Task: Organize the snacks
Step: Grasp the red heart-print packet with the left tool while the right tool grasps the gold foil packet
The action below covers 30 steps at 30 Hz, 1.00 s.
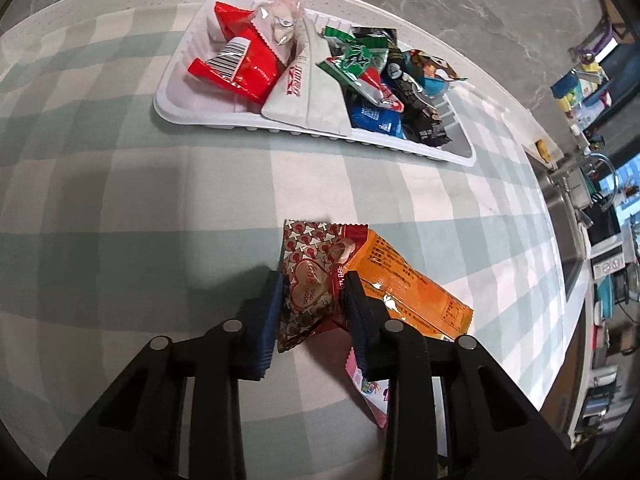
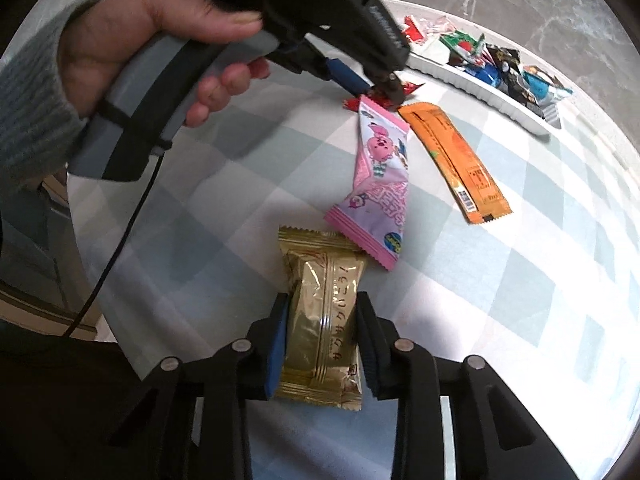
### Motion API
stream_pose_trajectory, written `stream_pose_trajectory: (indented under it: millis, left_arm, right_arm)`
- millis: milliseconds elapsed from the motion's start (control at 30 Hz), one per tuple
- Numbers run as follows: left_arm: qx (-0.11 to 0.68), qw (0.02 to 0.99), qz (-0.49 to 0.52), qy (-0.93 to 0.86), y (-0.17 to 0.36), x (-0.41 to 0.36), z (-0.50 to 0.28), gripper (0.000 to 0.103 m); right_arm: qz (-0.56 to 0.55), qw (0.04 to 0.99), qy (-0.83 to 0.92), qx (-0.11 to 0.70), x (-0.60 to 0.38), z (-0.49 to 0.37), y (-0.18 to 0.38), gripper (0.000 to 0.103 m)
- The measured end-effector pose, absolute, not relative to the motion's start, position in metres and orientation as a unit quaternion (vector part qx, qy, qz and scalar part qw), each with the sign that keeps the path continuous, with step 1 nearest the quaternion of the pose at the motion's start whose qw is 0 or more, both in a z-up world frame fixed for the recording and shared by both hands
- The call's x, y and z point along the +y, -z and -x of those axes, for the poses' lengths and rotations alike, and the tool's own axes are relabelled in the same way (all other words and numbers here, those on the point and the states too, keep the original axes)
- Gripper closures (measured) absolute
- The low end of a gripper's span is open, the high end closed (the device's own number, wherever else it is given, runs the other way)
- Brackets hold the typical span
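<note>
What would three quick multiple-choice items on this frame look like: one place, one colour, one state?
1. Where is the white tray?
A. beyond the loose snacks
B. under the left hand-held gripper
C. on the floor

2. What colour is the packet between the right hand-held gripper's fingers?
A. pink
B. gold
C. green

3. The left hand-held gripper is:
A. wide open over bare cloth
B. closed on the red heart-print packet
C. out of view

Answers:
1 A, the tray lies farther up the checked tablecloth.
2 B, the gold packet sits there.
3 B, both pads press the heart-print packet.
</note>
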<state>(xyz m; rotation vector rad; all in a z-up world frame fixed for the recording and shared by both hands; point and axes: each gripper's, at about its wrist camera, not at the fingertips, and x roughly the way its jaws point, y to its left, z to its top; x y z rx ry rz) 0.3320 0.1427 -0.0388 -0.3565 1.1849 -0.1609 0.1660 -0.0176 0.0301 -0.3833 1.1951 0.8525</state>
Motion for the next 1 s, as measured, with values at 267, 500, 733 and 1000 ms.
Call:
stream_pose_trajectory:
  millis: [267,500,733,1000]
  left_arm:
    - [0.544,0.819,0.163,0.087,0.031,0.148,-0.325,0.077]
    - [0.537,0.826,0.147,0.087,0.021,0.152,-0.319,0.077]
    - [0.529,0.834,0.128,0.091,0.010,0.152,-0.310,0.077]
    - [0.521,0.840,0.110,0.100,-0.003,0.151,-0.305,0.077]
  right_arm:
    - [0.087,0.715,-0.387,0.576,-0.044,-0.187,-0.031,0.069]
    - [0.030,0.707,-0.376,0.599,-0.075,-0.203,-0.028,0.069]
    - [0.003,0.701,-0.375,0.607,-0.092,-0.212,-0.035,0.069]
    - [-0.040,0.704,-0.364,0.608,-0.118,-0.224,-0.045,0.069]
